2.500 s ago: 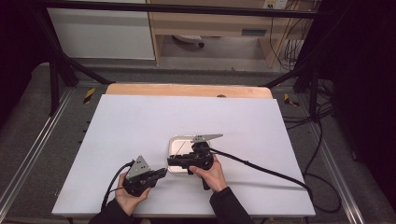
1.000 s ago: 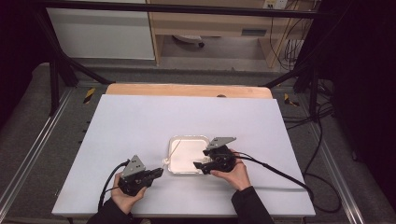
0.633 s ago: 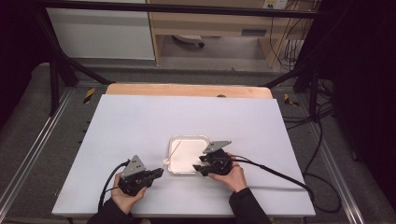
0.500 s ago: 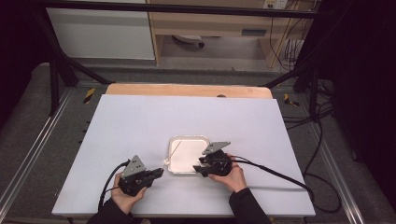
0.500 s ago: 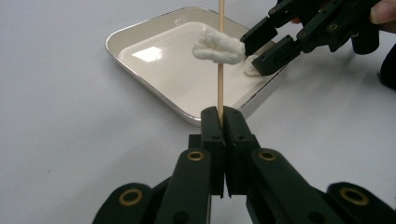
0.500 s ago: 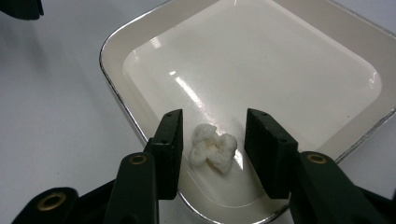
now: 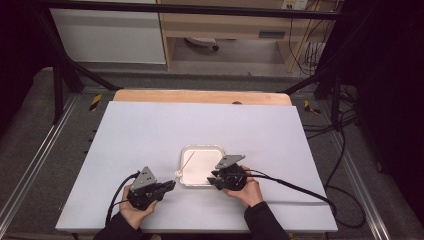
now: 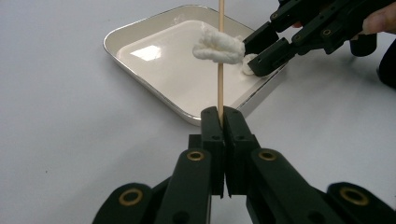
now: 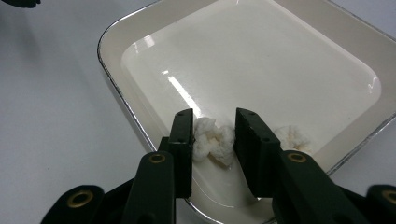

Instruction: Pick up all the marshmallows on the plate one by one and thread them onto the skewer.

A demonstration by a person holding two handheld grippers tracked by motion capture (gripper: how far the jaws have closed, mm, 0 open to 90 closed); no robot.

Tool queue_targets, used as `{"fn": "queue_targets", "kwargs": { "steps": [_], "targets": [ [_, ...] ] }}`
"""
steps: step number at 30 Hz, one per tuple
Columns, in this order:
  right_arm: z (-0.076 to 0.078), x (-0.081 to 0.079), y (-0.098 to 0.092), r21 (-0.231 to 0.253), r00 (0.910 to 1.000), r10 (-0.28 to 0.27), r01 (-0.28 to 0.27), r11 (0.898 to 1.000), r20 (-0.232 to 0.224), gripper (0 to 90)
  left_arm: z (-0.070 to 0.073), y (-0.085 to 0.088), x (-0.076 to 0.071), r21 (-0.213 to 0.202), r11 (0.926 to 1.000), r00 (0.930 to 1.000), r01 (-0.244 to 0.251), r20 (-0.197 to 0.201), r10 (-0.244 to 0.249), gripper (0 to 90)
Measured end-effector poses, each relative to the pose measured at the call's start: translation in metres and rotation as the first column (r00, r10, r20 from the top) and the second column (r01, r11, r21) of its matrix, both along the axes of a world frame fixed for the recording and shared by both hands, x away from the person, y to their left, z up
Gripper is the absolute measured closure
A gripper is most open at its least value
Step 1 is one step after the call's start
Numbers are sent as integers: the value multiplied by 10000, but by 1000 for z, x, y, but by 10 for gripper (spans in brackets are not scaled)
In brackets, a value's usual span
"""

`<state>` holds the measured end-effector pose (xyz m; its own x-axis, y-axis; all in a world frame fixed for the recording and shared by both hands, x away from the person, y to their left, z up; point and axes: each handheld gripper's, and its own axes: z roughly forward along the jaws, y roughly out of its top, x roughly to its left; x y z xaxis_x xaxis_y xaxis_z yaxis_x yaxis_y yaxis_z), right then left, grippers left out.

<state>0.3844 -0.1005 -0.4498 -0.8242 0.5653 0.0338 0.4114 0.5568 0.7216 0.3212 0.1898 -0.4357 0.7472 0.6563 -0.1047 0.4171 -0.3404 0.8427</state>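
A cream tray [image 7: 202,150] lies on the white table. My left gripper [image 7: 170,185] [image 8: 222,112] is shut on a thin wooden skewer [image 8: 220,84] that points over the tray, and a white fluffy lump [image 8: 215,45] is speared on it. At the tray's near right corner my right gripper [image 7: 214,179] [image 9: 214,116] has just been closing its jaws on a second white lump [image 9: 213,141], which now fills the gap between the pads. In the left gripper view the right gripper [image 8: 256,50] shows with that lump [image 8: 246,65]. A third lump [image 9: 294,136] lies beside it.
The white table sheet [image 7: 150,130] stretches wide around the tray. A wooden strip [image 7: 200,96] runs along its far edge. Cables [image 7: 295,185] trail from both grippers toward the near side. Metal rails [image 7: 30,170] flank the table.
The right gripper has drawn back from over the tray to its near right corner and narrowed its jaws there. The left hand has stayed where it was.
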Motion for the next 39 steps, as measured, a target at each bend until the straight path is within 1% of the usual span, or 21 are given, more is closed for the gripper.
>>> {"fn": "queue_targets", "kwargs": {
  "steps": [5,7,9,15,20,23,28,31,34,39],
  "targets": [
    [1,1,-1,101,9996,-112,115,9999,-249,711,0,1,0,-9,10000,10000,3,25,-3,883],
    [2,2,-1,141,9997,-130,133,9998,-229,713,0,1,0,7,10000,10000,12,32,-12,883],
    [5,2,-2,298,9995,-167,174,9994,-261,714,0,1,0,-7,10000,10000,11,26,-11,883],
    [23,2,-10,1081,9997,-155,177,9940,-205,713,1,0,0,-8,10000,10000,43,48,-43,883],
    [38,2,-17,1971,9997,-161,197,9802,-200,716,1,0,-1,26,10000,10000,57,64,-58,883],
    [47,3,-20,2555,9997,-80,141,9667,-248,717,1,-1,-1,15,10000,9999,92,86,-92,883],
    [59,5,-25,3445,9993,-34,157,9387,-363,720,1,-1,-2,24,9999,9998,139,121,-139,884],
    [65,7,-28,3934,9989,-4,184,9192,-458,721,1,-1,-2,-16,9999,9998,150,162,-150,883],
    [70,8,-30,4411,9982,41,225,8972,-592,720,2,-2,-3,-36,9998,9996,207,201,-206,884],
    [76,12,-29,4857,9975,197,162,8740,-686,720,2,-2,-4,-54,9996,9993,273,240,-271,883]
  ]
}}
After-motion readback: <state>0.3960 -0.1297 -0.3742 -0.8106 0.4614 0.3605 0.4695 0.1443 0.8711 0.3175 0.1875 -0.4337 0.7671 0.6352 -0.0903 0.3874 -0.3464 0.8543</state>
